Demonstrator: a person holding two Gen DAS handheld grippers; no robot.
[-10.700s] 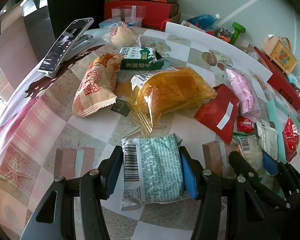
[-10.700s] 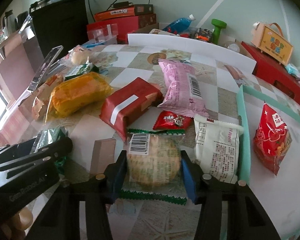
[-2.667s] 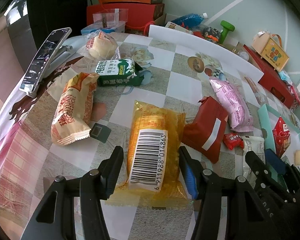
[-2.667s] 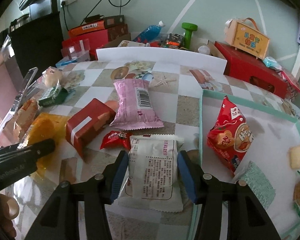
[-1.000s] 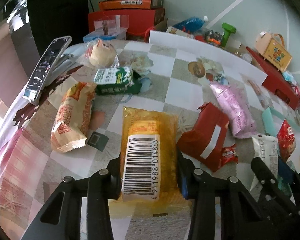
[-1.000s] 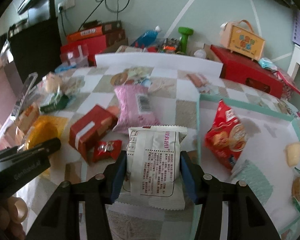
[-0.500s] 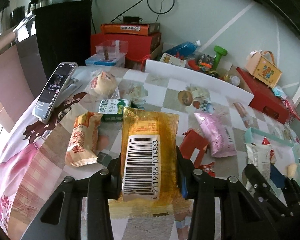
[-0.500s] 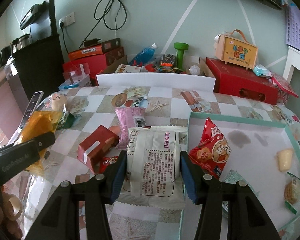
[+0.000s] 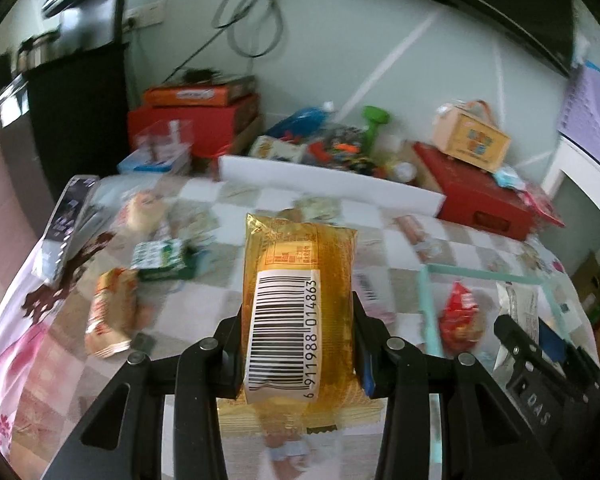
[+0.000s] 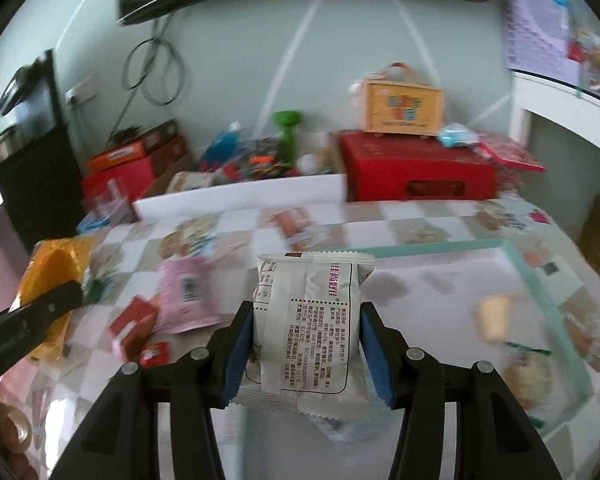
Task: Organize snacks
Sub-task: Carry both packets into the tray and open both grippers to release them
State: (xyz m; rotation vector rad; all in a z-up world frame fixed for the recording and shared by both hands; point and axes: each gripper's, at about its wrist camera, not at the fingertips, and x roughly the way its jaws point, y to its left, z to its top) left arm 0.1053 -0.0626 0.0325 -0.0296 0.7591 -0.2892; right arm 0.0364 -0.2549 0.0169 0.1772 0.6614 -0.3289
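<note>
We carry both snacks: left gripper (image 9: 298, 344) clamps the yellow packet (image 9: 298, 300), right gripper (image 10: 306, 354) the white packet (image 10: 310, 320); next, into the tray (image 10: 540, 288).

Yellow barcoded snack pack (image 9: 300, 300) & white printed pack (image 10: 312, 320), both upright, clamped, off table.

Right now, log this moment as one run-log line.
left tool: shut on yellow snack pack | right tool: shut on white snack packet | both packs off table | teal-rimmed tray: holds a few snacks
</note>
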